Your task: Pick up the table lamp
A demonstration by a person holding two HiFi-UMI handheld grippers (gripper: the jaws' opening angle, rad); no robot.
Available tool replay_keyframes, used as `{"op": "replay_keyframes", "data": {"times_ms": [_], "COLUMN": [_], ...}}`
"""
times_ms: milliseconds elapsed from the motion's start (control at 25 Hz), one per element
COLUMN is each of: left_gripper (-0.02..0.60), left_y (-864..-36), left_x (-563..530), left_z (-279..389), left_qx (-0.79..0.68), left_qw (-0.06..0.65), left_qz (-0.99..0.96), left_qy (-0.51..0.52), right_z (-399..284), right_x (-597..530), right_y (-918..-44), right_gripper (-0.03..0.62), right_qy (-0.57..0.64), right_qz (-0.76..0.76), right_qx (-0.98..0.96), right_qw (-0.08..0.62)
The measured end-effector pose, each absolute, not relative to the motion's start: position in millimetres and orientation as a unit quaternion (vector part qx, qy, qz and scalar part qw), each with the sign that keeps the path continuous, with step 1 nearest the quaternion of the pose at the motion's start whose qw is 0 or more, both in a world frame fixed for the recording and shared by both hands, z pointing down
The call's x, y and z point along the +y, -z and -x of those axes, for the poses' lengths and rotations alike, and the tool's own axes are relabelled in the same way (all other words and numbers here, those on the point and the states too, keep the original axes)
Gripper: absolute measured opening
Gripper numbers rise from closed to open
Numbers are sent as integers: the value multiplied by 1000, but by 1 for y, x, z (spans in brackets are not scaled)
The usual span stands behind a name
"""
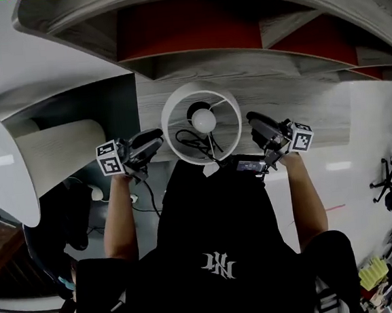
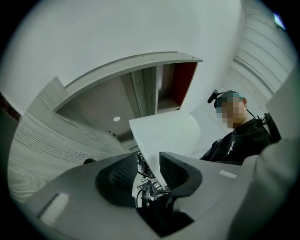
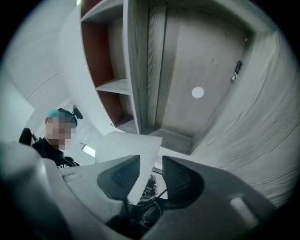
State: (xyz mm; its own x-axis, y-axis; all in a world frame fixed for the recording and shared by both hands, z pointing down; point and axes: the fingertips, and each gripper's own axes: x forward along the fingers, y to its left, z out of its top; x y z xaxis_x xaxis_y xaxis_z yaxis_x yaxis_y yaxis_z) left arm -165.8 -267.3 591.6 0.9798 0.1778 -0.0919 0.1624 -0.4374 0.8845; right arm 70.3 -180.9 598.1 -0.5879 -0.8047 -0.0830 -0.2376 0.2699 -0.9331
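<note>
Barely begun: the lamp (image 1: 204,121) seems to stand on the desk (image 1: 300,99). Left gripper (image 1: 151,139) and right gripper (image 1: 256,122) flank its shade (image 1: 176,113), fingers (image 2: 174,172) apart astride the rim, not pinching. Clamping and lifting remain.

head view looks steeply down; gripper views face inward from opposite sides, close, sharing the lampshade (image 2: 164,136)

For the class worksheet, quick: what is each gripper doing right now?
Left gripper: open, lampshade wall between its jaws, not clamped.
Right gripper: open, same lampshade wall between its jaws.
</note>
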Motion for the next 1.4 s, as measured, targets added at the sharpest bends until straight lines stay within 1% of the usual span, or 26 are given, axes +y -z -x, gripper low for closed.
{"op": "replay_keyframes", "data": {"times_ms": [120, 280, 440, 680, 840, 920, 1040, 1400], "left_gripper": [164, 200, 230, 256, 262, 262, 262, 258], "left_y": [-588, -581, -583, -582, -582, -583, -581, -582], "left_x": [-271, -279, -277, -265, -263, -262, -261, -258], "left_z": [166, 168, 166, 158, 155, 153, 150, 145], "left_qx": [131, 149, 155, 185, 197, 200, 206, 215], "left_qw": [553, 586, 598, 605, 615, 619, 624, 635], "left_qz": [-823, -793, -783, -772, -761, -756, -751, -737], "left_qy": [22, 72, 71, 58, 66, 70, 75, 81], "right_z": [-67, -60, -56, -47, -41, -41, -44, -36], "right_x": [-184, -185, -187, -185, -187, -188, -190, -187], "right_y": [-602, -601, -601, -605, -599, -598, -598, -593], "right_gripper": [147, 147, 155, 158, 164, 166, 166, 164], "right_qy": [499, 506, 511, 525, 536, 536, 529, 534], "right_qz": [339, 319, 304, 266, 230, 228, 241, 196], "right_qx": [735, 732, 728, 719, 702, 697, 700, 706], "right_qw": [310, 327, 342, 369, 410, 419, 414, 421]}}
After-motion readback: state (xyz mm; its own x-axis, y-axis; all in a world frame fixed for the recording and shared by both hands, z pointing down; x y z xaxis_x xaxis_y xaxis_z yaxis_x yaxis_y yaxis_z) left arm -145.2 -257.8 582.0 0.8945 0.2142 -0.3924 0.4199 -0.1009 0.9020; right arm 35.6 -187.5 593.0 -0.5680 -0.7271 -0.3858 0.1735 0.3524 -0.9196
